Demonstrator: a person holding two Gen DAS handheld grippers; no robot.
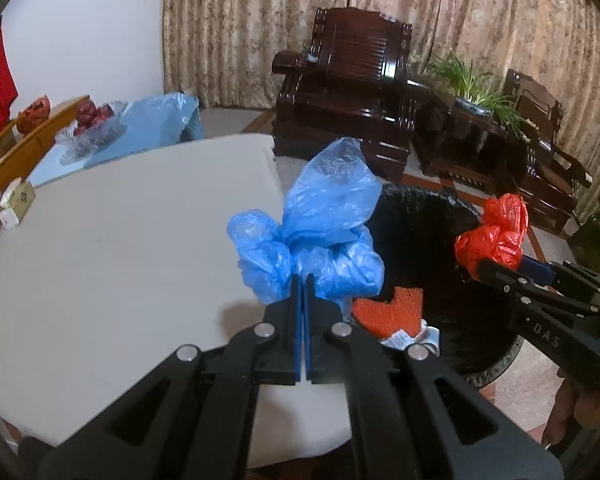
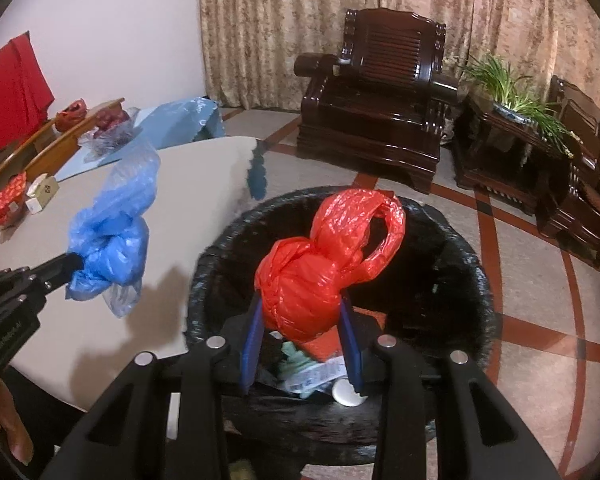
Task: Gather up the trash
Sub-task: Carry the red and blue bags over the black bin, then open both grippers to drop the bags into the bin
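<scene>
Left wrist view: at nine o'clock we see the white table (image 1: pixel 112 240), and at centre our left gripper (image 1: pixel 302 280) pinches a knotted blue bag (image 1: pixel 320 232) over the table's edge. Toward three o'clock our right gripper (image 2: pixel 300 320) clamps a knotted red bag (image 2: pixel 320 276) above the black-lined trash bin (image 2: pixel 460 280). Behind, at twelve o'clock, a dark wooden armchair (image 2: pixel 376 96) stands on tiled floor (image 2: pixel 540 300) before patterned curtains (image 2: pixel 300 12).
</scene>
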